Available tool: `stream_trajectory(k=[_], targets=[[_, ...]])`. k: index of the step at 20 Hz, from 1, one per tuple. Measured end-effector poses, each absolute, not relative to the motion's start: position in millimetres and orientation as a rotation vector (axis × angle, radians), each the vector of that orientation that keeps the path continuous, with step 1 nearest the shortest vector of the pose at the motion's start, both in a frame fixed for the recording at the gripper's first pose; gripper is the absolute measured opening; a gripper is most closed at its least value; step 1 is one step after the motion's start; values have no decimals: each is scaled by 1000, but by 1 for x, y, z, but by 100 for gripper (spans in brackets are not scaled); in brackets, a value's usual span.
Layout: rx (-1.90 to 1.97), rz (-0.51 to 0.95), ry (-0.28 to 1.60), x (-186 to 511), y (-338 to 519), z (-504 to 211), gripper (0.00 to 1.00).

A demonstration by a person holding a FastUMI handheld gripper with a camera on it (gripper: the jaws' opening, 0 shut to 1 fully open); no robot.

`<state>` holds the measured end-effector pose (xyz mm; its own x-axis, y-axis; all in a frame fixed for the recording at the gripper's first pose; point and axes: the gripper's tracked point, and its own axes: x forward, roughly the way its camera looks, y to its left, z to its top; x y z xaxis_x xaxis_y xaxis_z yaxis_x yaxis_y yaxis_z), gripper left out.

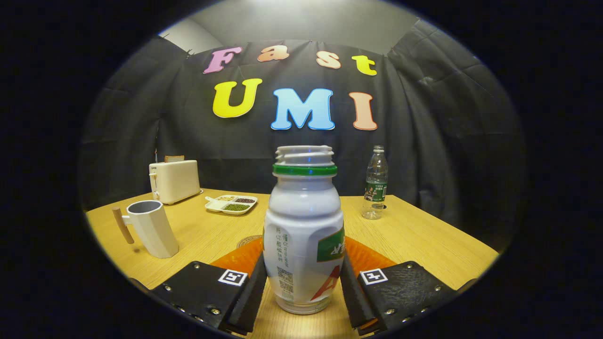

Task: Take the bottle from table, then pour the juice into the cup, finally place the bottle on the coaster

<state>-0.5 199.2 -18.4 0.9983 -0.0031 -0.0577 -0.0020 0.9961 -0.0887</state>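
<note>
The white juice bottle (pixel 304 235), uncapped and ringed in green below its threaded neck, is being taken as the landmark; it is being kept upright on the wooden table (pixel 424 240). The gripper (pixel 304 287) is being held around its lower body, one finger on each side, the inner faces lying right against the bottle's sides; whether both are actually pressing on it cannot be told. The bottle's base is seen resting on the tabletop between the fingers. Just behind the bottle, a round coaster (pixel 248 241) is being partly hidden by the finger assembly. Ahead of the bottle and to its left, a white cup (pixel 151 228) with a wooden handle is being left standing open-mouthed. Farther beyond it, a white toaster (pixel 174 180) with a slice of bread and a divided dish (pixel 231 204) of beans are being shown. Beyond the bottle to its right, a clear water bottle (pixel 376 183) is standing.
</note>
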Motion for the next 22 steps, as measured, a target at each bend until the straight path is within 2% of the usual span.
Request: stream_trajectory(k=[22], targets=[[-446, 105, 36, 18, 249, 39, 72]])
